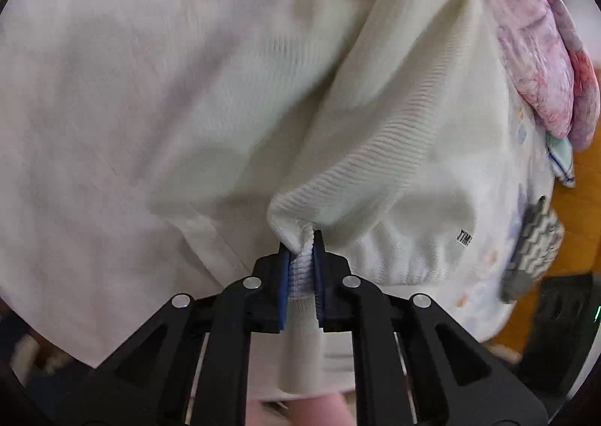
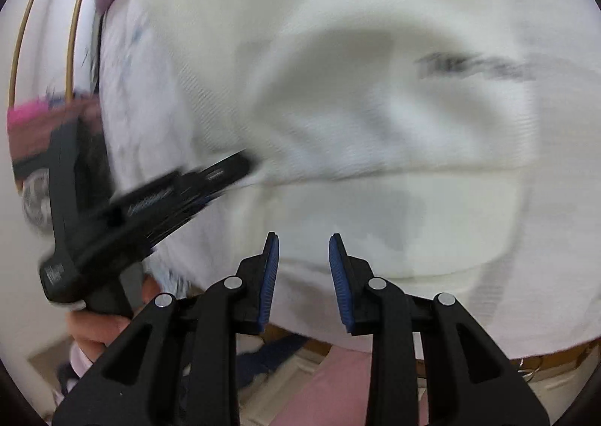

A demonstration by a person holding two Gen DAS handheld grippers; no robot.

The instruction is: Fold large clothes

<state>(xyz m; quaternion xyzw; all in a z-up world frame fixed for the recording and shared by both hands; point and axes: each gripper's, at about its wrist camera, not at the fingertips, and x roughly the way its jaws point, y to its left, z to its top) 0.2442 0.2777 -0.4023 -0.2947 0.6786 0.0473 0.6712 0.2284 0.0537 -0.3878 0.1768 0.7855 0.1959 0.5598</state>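
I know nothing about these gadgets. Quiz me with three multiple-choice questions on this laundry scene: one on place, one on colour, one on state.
1. Where is the pink-purple cloth in the left wrist view?
A upper right
B lower left
C centre

2. What colour are the gripper pads?
A red
B blue
C green

3. What is the left gripper doing?
A standing wide open
B pinching the cream sweater
C holding a hanger

A: it lies at the upper right edge.
B: blue ribbed pads line the fingers.
B: ribbed knit is squeezed between its pads.

Left hand-held gripper (image 1: 301,238) pointing steeply down, pads clamped on fabric; right hand-held gripper (image 2: 304,244) jaws apart, gripping nothing.
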